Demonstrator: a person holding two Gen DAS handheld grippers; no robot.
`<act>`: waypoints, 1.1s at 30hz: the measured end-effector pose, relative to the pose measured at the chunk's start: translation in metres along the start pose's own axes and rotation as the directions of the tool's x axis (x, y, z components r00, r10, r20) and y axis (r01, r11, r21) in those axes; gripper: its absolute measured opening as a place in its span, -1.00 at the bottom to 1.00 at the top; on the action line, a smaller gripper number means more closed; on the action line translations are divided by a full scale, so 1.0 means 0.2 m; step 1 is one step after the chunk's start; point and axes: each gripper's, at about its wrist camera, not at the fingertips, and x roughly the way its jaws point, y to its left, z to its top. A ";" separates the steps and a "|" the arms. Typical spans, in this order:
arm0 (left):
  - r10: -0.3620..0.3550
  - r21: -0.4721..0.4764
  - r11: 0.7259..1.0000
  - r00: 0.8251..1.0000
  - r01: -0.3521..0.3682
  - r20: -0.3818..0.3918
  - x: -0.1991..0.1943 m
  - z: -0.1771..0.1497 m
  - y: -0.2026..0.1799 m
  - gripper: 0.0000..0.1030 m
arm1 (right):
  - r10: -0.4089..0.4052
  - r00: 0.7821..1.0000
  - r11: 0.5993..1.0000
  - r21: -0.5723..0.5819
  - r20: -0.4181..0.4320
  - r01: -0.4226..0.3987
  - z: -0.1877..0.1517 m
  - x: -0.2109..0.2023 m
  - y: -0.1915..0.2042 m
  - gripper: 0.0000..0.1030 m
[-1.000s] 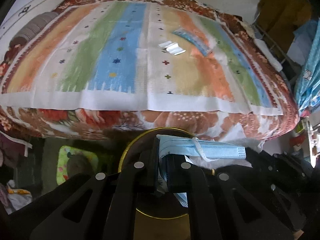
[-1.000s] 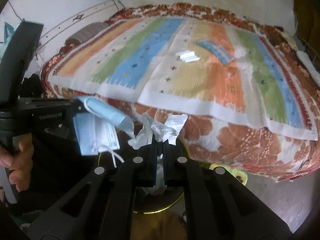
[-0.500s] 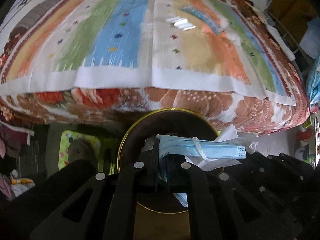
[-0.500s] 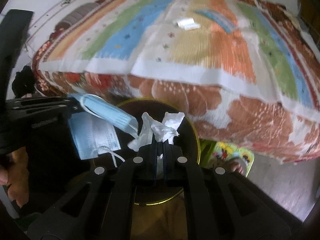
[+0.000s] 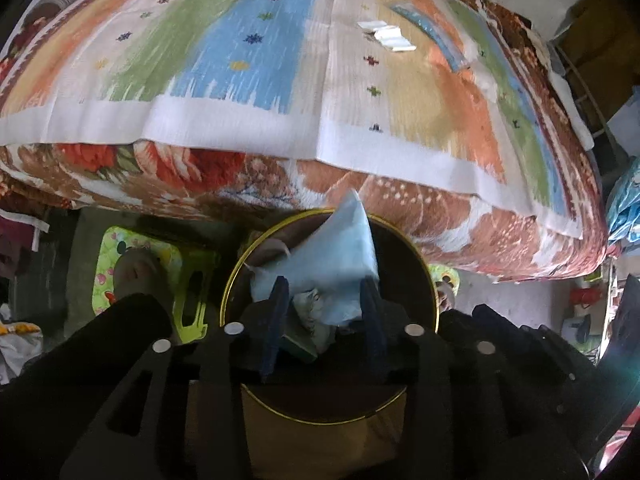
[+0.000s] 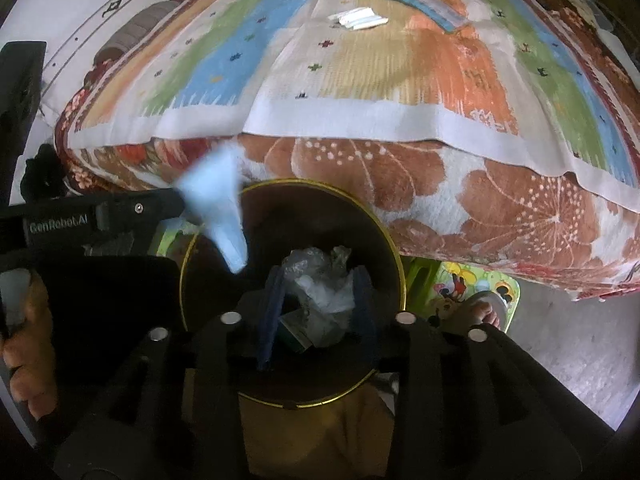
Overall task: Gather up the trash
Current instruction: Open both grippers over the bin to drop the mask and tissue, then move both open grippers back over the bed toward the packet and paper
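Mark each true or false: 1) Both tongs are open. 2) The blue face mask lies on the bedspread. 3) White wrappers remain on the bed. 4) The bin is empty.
1) True: the left tongs and right tongs both stand open, having just been opening.
2) False: the blue face mask is over the bin.
3) True: white wrappers lie on the bed.
4) False: it holds crumpled plastic.

A blurred pale-blue face mask (image 5: 340,256) and crumpled clear plastic (image 6: 324,296) hang over the gold-rimmed bin (image 6: 394,256).
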 end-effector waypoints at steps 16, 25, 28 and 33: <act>-0.035 0.053 0.998 0.997 0.031 0.064 -0.11 0.23 -0.08 0.03 | -0.003 0.986 1.000 -0.006 0.168 0.004 0.20 -0.24 -0.10 0.06; 0.052 0.118 0.990 0.973 -0.080 0.225 -0.18 0.43 -0.15 0.24 | -0.117 0.954 0.991 -0.024 0.277 0.128 0.41 -0.32 -0.17 0.41; 0.029 0.112 0.992 0.971 -0.057 0.239 -0.18 0.49 -0.16 0.37 | -0.166 0.942 0.983 -0.029 0.293 0.182 0.47 -0.32 -0.19 0.47; 0.073 0.171 0.977 0.951 -0.128 0.299 -0.13 0.59 -0.22 0.71 | -0.204 0.927 0.972 -0.049 0.314 0.230 0.60 -0.29 -0.24 0.60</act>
